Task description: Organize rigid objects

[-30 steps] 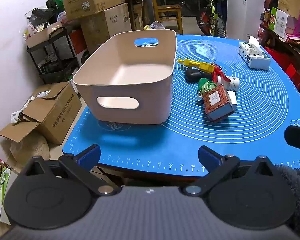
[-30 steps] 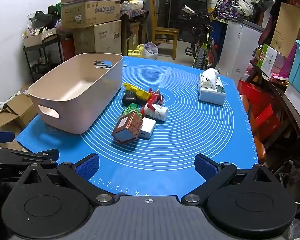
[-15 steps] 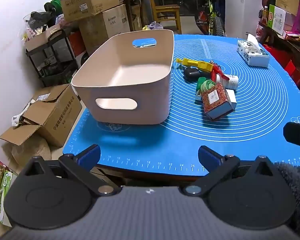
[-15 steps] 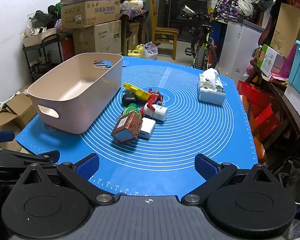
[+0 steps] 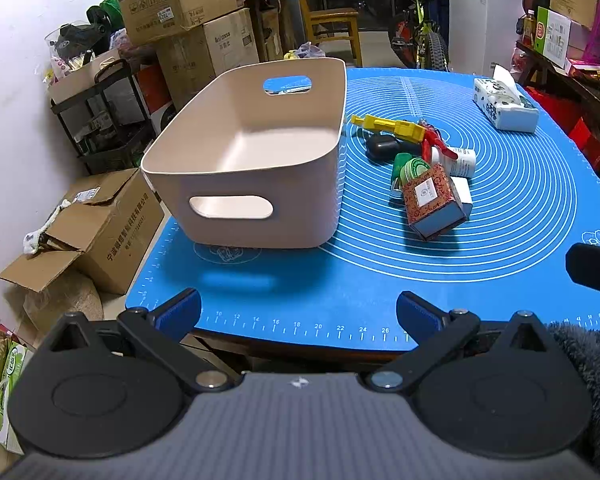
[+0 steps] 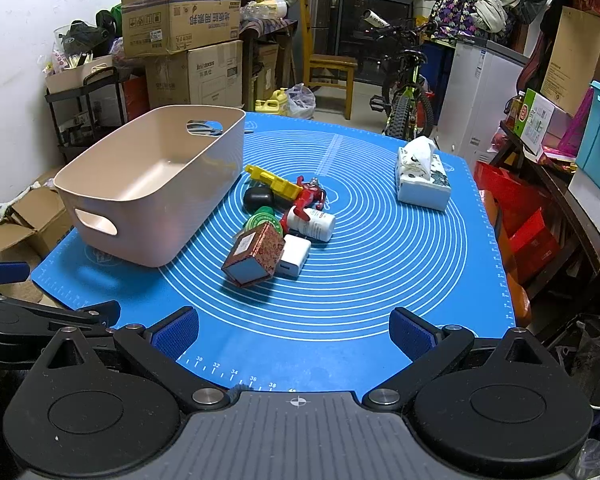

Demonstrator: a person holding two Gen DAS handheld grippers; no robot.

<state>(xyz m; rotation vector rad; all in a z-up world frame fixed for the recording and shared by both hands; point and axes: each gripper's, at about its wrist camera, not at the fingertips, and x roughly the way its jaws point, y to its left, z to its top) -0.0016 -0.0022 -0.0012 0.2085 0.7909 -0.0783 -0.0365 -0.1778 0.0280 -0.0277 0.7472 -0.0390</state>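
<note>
With both my left fingers [image 5: 298,306] and right fingers [image 6: 294,326] spread and empty, I should reach ahead for the red patterned cardboard box [image 6: 254,254], squaring up before pinching it.

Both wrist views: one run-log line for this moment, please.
left tool open | right tool open | pink bin empty | patterned box on blue mat
</note>
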